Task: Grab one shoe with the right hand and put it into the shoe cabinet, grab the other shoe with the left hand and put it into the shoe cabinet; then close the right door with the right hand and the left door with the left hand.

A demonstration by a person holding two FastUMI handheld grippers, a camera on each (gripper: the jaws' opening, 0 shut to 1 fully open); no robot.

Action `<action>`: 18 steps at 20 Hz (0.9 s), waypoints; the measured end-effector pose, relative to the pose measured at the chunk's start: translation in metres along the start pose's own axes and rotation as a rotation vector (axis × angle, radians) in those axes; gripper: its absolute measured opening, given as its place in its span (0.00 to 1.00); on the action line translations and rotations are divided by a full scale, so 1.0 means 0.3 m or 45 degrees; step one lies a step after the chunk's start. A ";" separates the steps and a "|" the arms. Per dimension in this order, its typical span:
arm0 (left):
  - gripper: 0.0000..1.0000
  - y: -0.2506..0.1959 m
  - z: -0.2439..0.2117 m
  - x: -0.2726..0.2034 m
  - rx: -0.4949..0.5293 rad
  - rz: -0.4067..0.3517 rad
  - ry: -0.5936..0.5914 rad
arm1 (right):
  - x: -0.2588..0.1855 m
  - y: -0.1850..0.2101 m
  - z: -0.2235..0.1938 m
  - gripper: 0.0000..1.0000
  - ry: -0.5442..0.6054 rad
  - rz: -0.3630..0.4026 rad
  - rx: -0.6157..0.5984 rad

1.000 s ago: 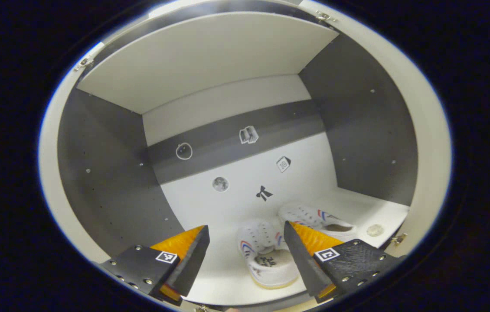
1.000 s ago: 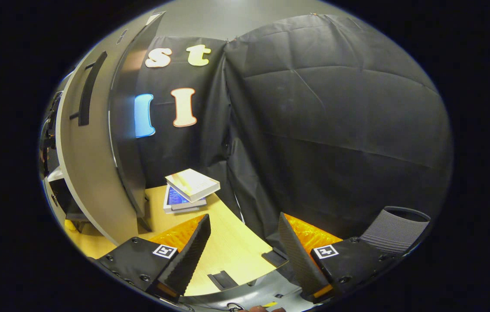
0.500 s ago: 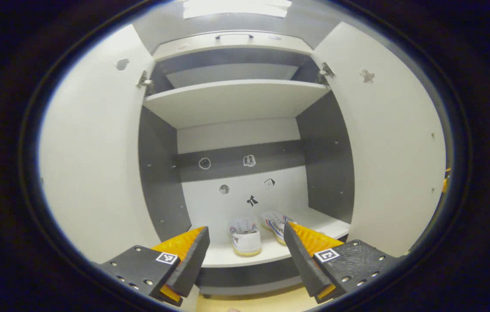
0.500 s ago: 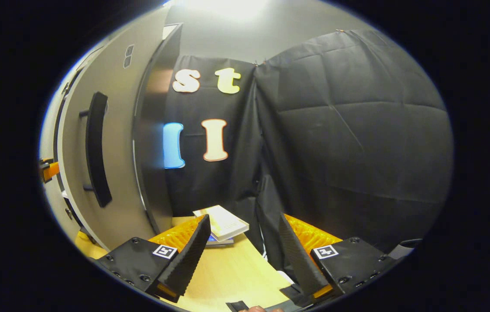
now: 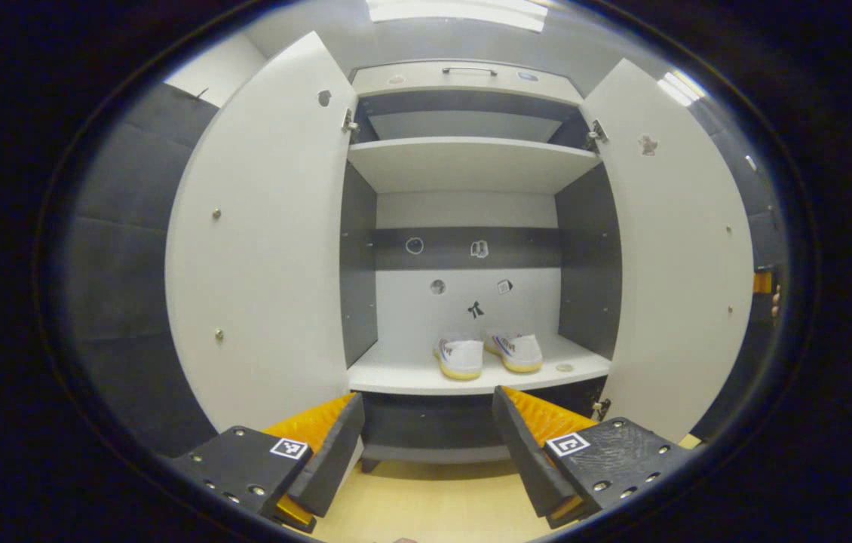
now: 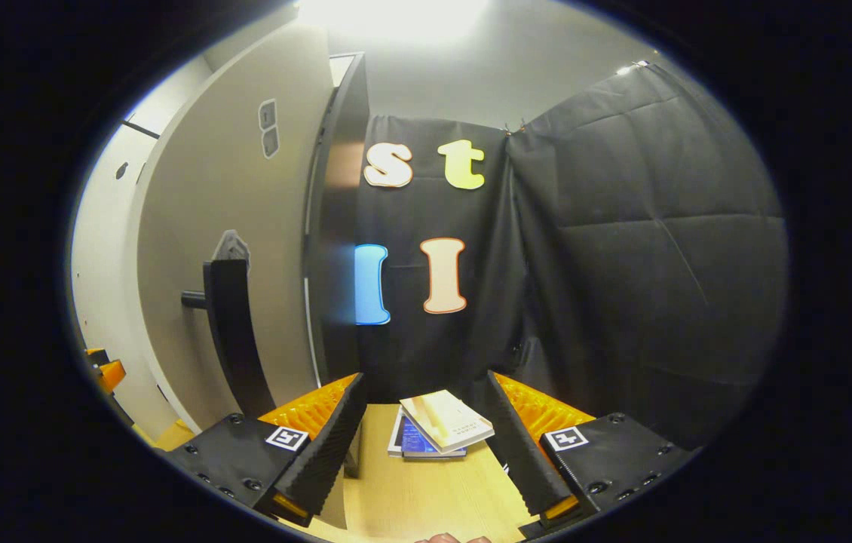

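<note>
In the left gripper view, the shoe cabinet (image 5: 471, 162) stands with both doors swung wide. Two white shoes sit side by side on its lower shelf (image 5: 396, 373), heels toward me: one shoe (image 5: 460, 357) on the left, the other shoe (image 5: 520, 351) on the right. My left gripper (image 5: 426, 445) is open and empty, held back in front of the cabinet. The left door (image 5: 268, 249) and right door (image 5: 678, 256) flank the opening. My right gripper (image 6: 426, 445) is open and empty, beside the outer face of the right door (image 6: 222, 226), whose black handle (image 6: 234, 339) is just left of it.
A stack of books (image 6: 437, 426) lies on the wooden tabletop (image 6: 418, 490) ahead of the right gripper, against the black cloth wall. An orange gripper part and a hand (image 5: 765, 290) show past the right door's edge. An upper shelf (image 5: 471, 162) is bare.
My left gripper has drawn back out of the cabinet, leaving both shoes on the shelf. My right gripper has shifted along the right door's outer face, bringing the handle closer.
</note>
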State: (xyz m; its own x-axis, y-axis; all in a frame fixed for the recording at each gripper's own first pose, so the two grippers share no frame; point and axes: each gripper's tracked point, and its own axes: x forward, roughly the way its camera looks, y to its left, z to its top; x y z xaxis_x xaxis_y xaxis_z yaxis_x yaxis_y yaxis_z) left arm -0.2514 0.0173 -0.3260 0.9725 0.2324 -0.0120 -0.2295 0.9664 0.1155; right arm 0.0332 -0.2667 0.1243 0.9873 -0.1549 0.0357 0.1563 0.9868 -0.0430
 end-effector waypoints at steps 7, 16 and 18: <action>0.98 0.105 -0.050 -0.091 -0.002 0.088 0.042 | 0.002 0.063 0.011 0.93 0.008 0.037 0.000; 1.00 0.218 -0.078 -0.142 -0.016 0.100 0.062 | -0.042 0.267 0.004 0.93 0.013 0.097 0.029; 1.00 0.248 -0.086 -0.153 -0.024 0.101 0.065 | -0.042 0.344 0.008 0.93 0.000 0.123 0.018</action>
State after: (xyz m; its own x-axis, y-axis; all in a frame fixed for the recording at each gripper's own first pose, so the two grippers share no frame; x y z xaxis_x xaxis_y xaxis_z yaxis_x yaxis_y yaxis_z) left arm -0.3142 0.0812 -0.3424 0.9481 0.3132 -0.0542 -0.3070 0.9465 0.0993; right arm 0.0368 -0.1630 0.1218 0.9977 -0.0593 0.0317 0.0603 0.9977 -0.0321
